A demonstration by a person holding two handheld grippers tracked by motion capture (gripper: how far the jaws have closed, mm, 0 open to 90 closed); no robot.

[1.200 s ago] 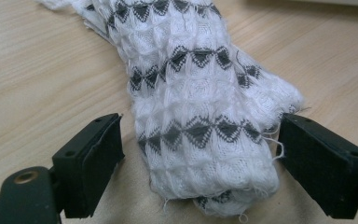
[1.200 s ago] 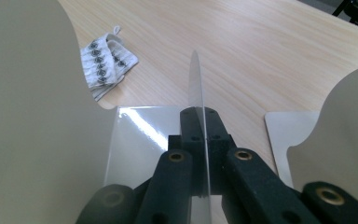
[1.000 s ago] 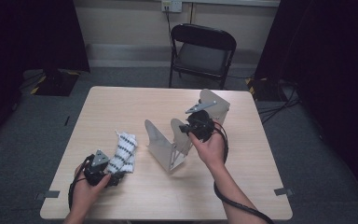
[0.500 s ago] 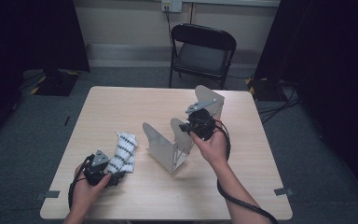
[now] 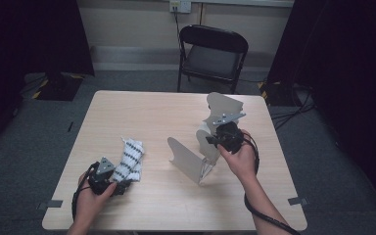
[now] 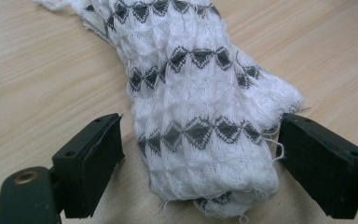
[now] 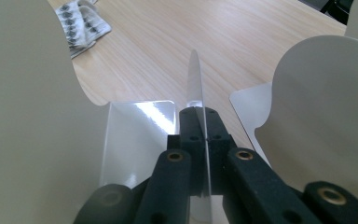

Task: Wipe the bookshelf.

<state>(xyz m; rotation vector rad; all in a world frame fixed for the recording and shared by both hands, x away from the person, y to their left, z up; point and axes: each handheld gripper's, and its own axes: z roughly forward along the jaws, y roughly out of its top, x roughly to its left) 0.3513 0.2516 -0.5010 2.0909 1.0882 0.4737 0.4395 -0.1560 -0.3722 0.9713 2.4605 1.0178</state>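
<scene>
On the near left of the worktop [image 5: 147,107], the left hand-held gripper [image 5: 120,183] rests low in the person's left hand [image 5: 90,200]. Its jaws stand wide apart on either side of the near end of a folded white cloth [image 6: 200,116] with rows of dark diamond shapes. In the left gripper view the right pad [image 6: 324,165] just meets the frayed edge of the cloth, while the left pad [image 6: 95,161] stands clear of it with bare wood between, so the cloth is not pinched. The cloth lies flat on the worktop and runs away from the gripper toward the far side.

Right of the middle, a pale grey metal bookend [image 5: 188,159] stands on the worktop with its upright plate leaning toward the left. Just right of it, the right hand-held gripper [image 5: 215,142] is clenched on the thin upright plate of a second bookend [image 7: 198,93]; the right gripper view shows that plate edge-on, squeezed between the two black jaws. A third rounded plate [image 5: 223,105] rises just beyond the gripper on the far side. The person's right hand [image 5: 240,156] holds the gripper from the near right, its cable trailing off toward the near edge.

Beyond the worktop, a black folding chair [image 5: 213,51] stands on the grey floor.
</scene>
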